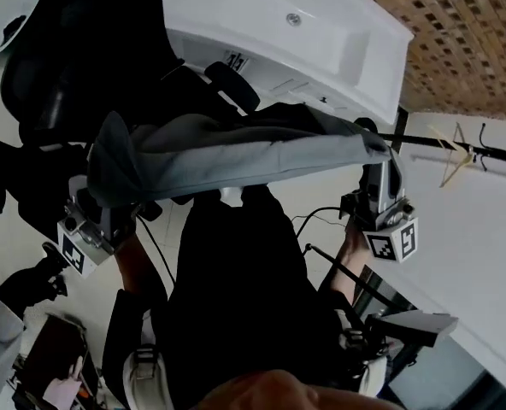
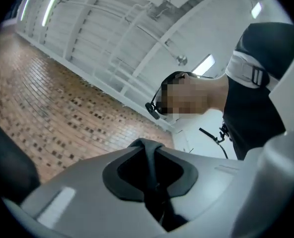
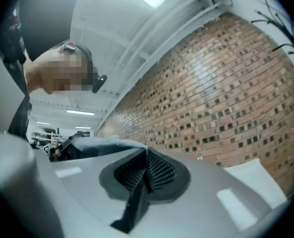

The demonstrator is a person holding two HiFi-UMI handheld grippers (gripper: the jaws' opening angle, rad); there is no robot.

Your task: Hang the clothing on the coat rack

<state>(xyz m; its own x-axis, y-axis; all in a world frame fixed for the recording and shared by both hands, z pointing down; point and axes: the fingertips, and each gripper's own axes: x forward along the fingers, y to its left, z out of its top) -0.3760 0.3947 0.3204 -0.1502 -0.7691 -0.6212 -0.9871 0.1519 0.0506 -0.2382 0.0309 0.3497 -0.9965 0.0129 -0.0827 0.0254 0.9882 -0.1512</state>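
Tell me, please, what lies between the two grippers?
The grey garment, stretched from the left gripper to the right gripper, each shut on one end; the head view shows it.

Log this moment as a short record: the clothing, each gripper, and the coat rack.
clothing: grey fabric garment, spread between both grippers
left gripper: jaws shut on the garment
right gripper: jaws shut on the garment
coat rack: black metal coat rack, at right in the head view, garment not hung on it yet

One garment (image 1: 236,156), two grippers (image 1: 99,220) (image 1: 379,190), one coat rack (image 1: 492,152).
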